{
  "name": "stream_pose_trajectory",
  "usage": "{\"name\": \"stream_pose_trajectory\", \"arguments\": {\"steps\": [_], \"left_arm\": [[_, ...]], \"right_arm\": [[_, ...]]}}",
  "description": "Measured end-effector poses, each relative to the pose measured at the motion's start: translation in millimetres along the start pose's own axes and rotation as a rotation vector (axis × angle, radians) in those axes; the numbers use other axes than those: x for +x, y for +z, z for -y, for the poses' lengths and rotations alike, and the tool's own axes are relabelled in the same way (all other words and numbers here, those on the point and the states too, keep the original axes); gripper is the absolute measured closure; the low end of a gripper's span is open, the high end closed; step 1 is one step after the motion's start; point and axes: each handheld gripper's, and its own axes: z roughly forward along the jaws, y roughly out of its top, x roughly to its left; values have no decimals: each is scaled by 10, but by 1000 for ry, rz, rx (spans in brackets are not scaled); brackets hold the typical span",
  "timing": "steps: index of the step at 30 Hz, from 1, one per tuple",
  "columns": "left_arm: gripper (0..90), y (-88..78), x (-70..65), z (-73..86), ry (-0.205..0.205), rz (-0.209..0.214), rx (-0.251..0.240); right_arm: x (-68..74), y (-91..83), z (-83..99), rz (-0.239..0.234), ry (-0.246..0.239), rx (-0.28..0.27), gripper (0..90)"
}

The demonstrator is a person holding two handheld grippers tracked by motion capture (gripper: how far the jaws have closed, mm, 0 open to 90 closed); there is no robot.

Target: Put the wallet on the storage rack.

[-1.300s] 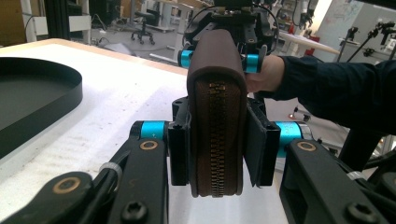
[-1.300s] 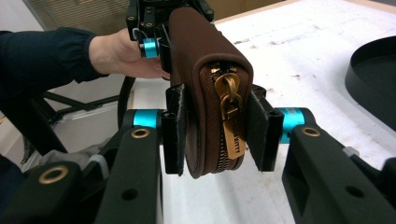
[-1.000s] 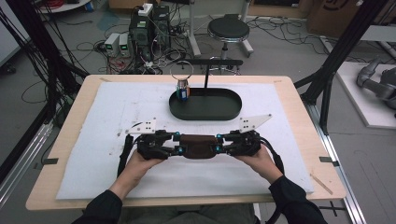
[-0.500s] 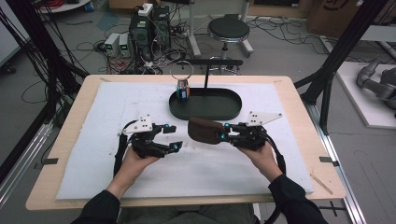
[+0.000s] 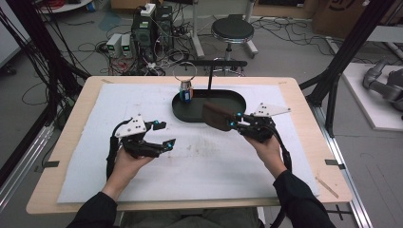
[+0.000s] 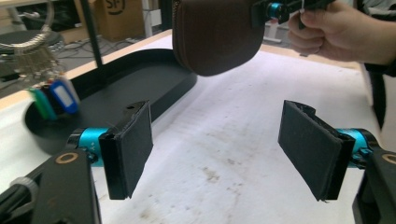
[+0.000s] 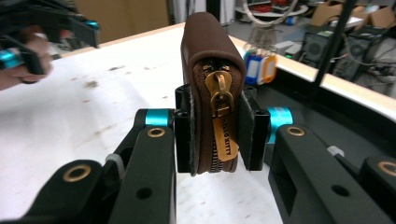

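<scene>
My right gripper (image 5: pixel 233 124) is shut on a brown zip pouch (image 5: pixel 216 116), which it holds on edge just above the white mat at the near rim of the black oval tray (image 5: pixel 237 97). In the right gripper view the pads clamp the pouch (image 7: pixel 210 70) at its zipper end, and the brass pull (image 7: pixel 224 135) hangs down. My left gripper (image 5: pixel 166 134) hovers over the mat to the left. Its jaws have just been opening and stand wide with nothing between them (image 6: pixel 219 149). From there the pouch (image 6: pixel 215 32) shows ahead and above.
A key ring (image 5: pixel 185 71) with coloured tags (image 5: pixel 186 91) hangs from a black stand at the tray's left end. The white mat (image 5: pixel 214 161) covers most of the wooden table. Cables, boxes and a stool (image 5: pixel 233 29) lie beyond the far edge.
A second ago both grippers held the pouch between them at mid-table. The left gripper has let go, opened and drawn back left. The right gripper has carried the pouch toward the tray.
</scene>
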Motion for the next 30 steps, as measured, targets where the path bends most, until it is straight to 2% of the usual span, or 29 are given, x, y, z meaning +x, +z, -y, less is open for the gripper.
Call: {"name": "stream_pose_trajectory", "arguments": {"steps": [3,7,10,12,17,22,26,30], "left_arm": [[262,-34,22,3,0,-21,-1],[261,-109,78,28,-6,-66,0],[261,-146,106,44,-15,-78,-5],[262,-158,122,58,-20,-80,-5],[262,-180,159,90,-29,-86,0],[262,-197,166,101,-33,-88,-4],[262,-202,168,108,-32,-88,-4],[262,-198,167,114,-35,-88,-3]], "right_arm": [[-46,26,-29,17,-1,5,719],[-141,119,-83,67,-4,11,719],[-201,187,-89,86,-4,17,719],[-232,236,-93,101,-6,31,719],[-298,373,-102,144,-10,23,719],[-347,523,-87,170,24,24,719],[-363,651,-46,211,-3,11,719],[-387,790,5,244,-9,49,718]]}}
